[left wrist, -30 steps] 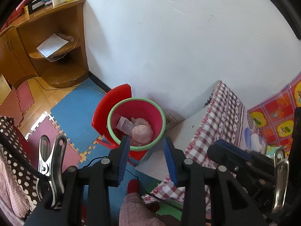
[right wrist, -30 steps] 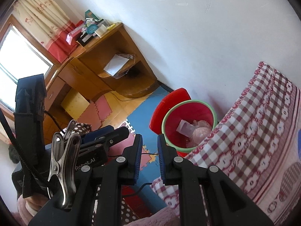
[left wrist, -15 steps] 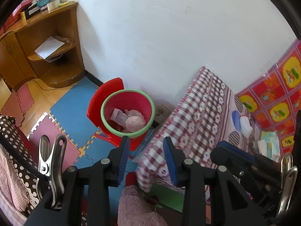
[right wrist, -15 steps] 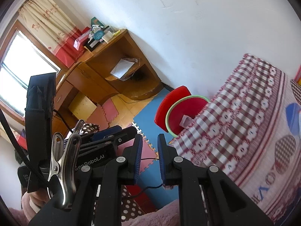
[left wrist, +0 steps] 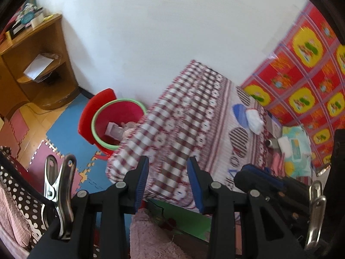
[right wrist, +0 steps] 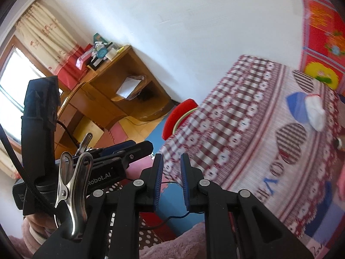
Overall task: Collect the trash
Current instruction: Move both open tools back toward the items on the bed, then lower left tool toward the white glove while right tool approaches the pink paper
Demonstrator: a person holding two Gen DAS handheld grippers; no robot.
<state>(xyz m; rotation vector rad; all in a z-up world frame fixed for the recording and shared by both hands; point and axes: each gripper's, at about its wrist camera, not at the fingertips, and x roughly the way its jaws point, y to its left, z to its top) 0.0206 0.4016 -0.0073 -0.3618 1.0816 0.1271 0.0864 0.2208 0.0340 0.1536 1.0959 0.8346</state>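
A red bin with a green rim (left wrist: 96,116) stands on the floor left of the table and holds a clear wrapper and crumpled plastic (left wrist: 115,130). In the right wrist view only its rim (right wrist: 185,116) peeks past the cloth. On the checked tablecloth (left wrist: 183,129) lie a crumpled white tissue (left wrist: 254,119) (right wrist: 315,114) on a blue piece (left wrist: 239,112), and a wipes pack (left wrist: 296,144). My left gripper (left wrist: 167,161) hangs open above the table's near edge, holding nothing. My right gripper (right wrist: 171,157) is shut and holds nothing, also short of the table.
A red chair back (left wrist: 94,103) stands behind the bin. A wooden corner shelf (left wrist: 43,69) fills the left, over blue and pink foam floor mats (left wrist: 64,125). A red-and-yellow patterned sheet (left wrist: 301,75) covers the wall behind the table. Polka-dot fabric (left wrist: 17,183) lies at lower left.
Both views have swung right, from the bin toward the table. The bin slid left and is now partly hidden by the cloth; the tissue and wipes came into view. Neither gripper's jaws changed.
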